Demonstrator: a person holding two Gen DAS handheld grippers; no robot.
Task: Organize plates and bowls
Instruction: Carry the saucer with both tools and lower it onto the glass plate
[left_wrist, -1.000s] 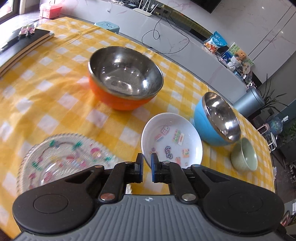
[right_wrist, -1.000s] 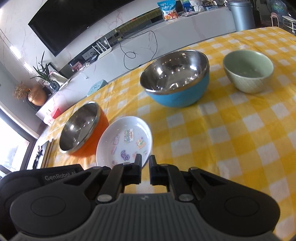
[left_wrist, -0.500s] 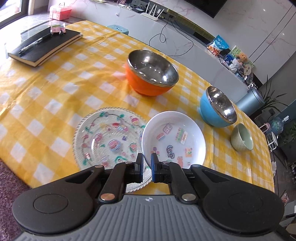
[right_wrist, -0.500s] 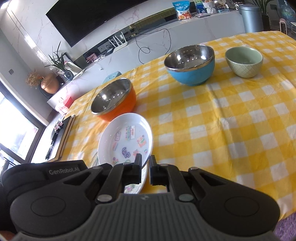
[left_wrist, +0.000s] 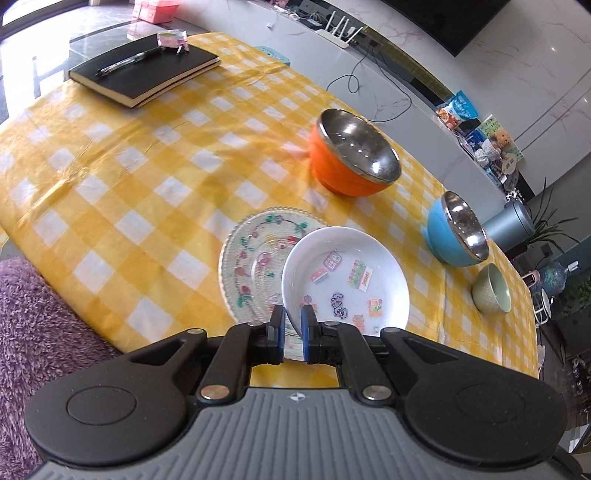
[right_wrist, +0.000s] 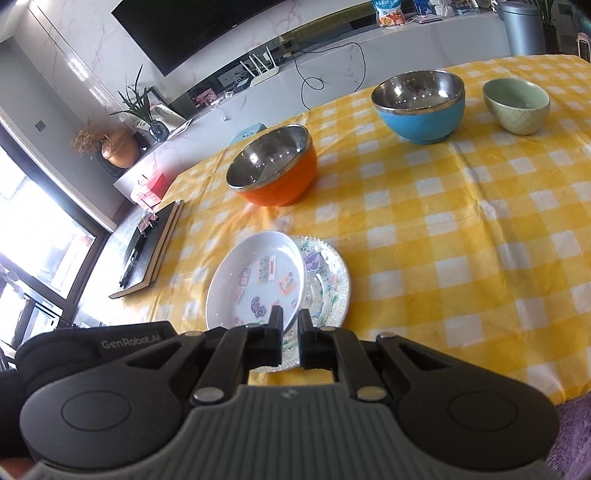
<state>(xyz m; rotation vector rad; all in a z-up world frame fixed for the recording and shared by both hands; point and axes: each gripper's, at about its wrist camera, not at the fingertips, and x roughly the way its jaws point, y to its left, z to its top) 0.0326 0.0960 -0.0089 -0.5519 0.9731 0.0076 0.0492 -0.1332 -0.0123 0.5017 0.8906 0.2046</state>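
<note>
Both grippers are clamped on the same white plate (left_wrist: 345, 280), the one dotted with small cartoon stickers. The left gripper (left_wrist: 292, 334) has its fingers pinched tight on the near rim, and the right gripper (right_wrist: 289, 332) has its fingers closed just as tight on the rim from the other side. The white plate sits tilted, partly over a clear glass plate (left_wrist: 255, 266) with a painted floral border, which lies flat on the yellow-and-white checked tabletop (left_wrist: 129, 177) close to its near edge. Farther back stands an orange bowl (left_wrist: 352, 158) with a shiny steel inside, well apart from the plates. Beyond it to the right is a blue bowl (left_wrist: 456, 230), also steel-lined, and just beside that a small pale green bowl (left_wrist: 493, 290). At the far left corner lies a black notebook (left_wrist: 144, 70) with a pen on its cover.
</note>
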